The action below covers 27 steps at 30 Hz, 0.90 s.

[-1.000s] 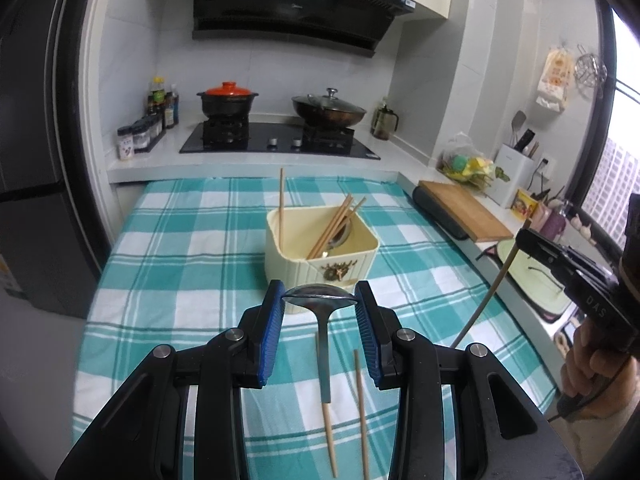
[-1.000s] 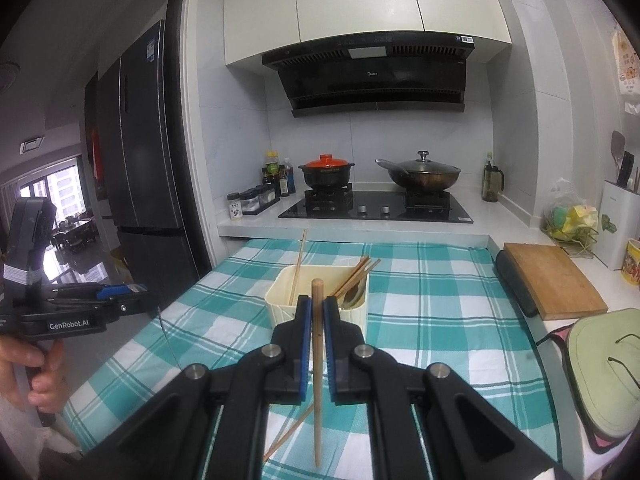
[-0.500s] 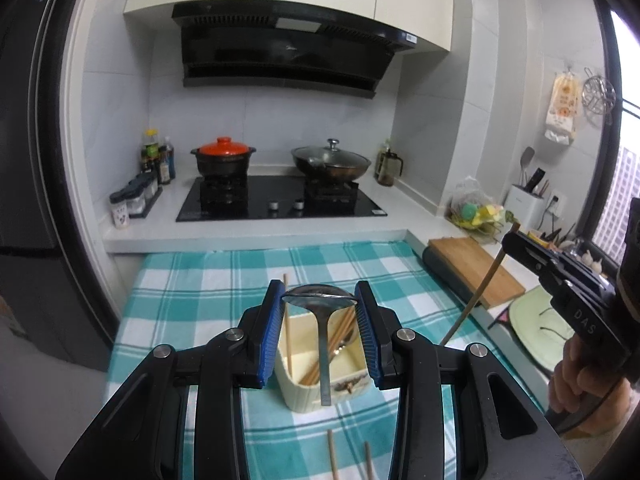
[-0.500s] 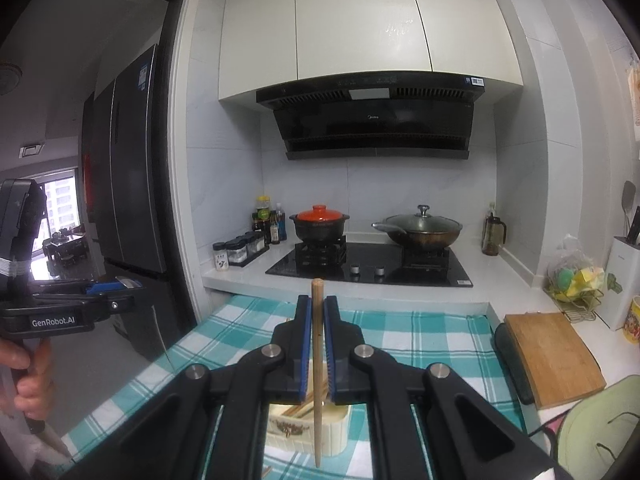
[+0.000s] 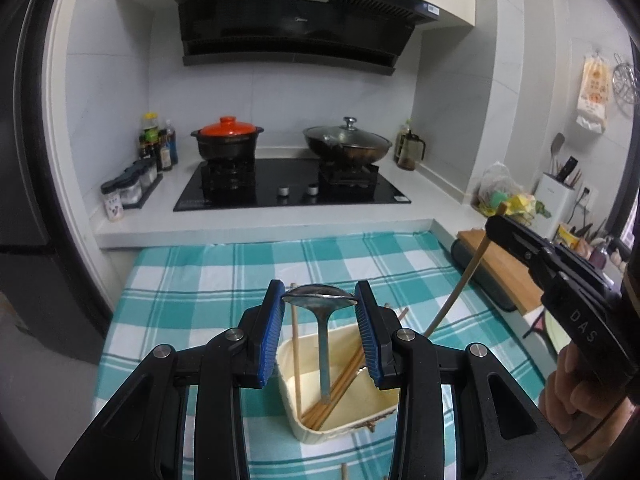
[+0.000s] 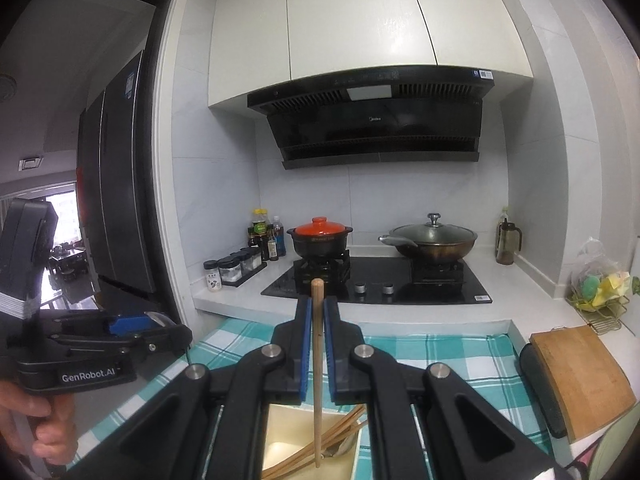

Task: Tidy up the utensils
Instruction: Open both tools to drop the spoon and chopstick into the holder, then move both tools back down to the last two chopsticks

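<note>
Jaws of the left gripper (image 5: 320,307) pinch the bowl of a metal ladle (image 5: 319,299) between their blue pads, the bowl lying crosswise at the fingertips and the handle hanging straight down between the fingers into the cream utensil box (image 5: 304,420) below. That box sits on the tabletop, which is covered by a teal checked cloth (image 5: 200,280), and it already holds several wooden chopsticks (image 5: 344,376) leaning against its walls, one of them standing nearly upright on its left side. The right gripper (image 6: 318,312) has its jaws drawn nearly together on a single wooden chopstick (image 6: 317,360), gripped near its upper end; the rounded top pokes just above the fingertips and the shaft runs down between the fingers, with its lower tip over the open box (image 6: 280,440). In the left wrist view the same chopstick slants down from the right gripper (image 5: 494,226) towards the cloth, just right of the box.
</note>
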Tool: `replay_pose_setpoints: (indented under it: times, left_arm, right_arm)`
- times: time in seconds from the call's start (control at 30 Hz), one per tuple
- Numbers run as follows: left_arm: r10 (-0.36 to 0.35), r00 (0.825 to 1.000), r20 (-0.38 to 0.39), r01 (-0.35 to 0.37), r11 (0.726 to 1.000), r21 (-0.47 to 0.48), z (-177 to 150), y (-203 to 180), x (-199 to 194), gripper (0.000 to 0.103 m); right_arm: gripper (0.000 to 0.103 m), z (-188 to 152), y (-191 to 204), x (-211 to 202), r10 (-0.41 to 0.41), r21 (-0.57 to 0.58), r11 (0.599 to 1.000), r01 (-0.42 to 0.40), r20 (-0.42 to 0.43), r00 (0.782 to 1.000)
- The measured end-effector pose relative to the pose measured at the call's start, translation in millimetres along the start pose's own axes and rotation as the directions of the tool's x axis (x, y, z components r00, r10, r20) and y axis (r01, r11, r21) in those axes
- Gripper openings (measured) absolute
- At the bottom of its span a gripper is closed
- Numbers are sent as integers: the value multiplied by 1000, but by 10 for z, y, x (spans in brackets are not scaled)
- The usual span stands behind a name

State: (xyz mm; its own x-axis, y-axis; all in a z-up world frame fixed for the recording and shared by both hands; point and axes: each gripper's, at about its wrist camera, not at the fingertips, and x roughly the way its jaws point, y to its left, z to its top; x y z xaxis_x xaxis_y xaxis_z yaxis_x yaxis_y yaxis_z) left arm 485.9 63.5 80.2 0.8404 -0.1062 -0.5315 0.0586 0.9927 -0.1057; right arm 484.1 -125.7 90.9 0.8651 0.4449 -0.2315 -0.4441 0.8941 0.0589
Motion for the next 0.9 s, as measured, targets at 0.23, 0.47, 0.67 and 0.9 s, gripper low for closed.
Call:
replay_pose_setpoints:
  times: [0.23,0.47,0.67,0.9]
  left_arm:
    - [11,993,-119,-11,1000,-1,-205,15,531,36]
    - [51,969,-243,-50,999,8,-445,77,987,37]
    - [83,968,-237,-89,996,-16,-512,194,867,63]
    - [147,975,-168,-141,989,47,-816,108,122,81]
  right_arm:
    - [6,-410,-181,603,38,98,995,-16,-233,972]
    - [7,-800,-306,1002,51,161,987,17,-408,912]
    - [10,-780,-349,1107,87,225,974,15,-433,897]
    - [20,-706,-121,578,41,120,993,6,-384,922]
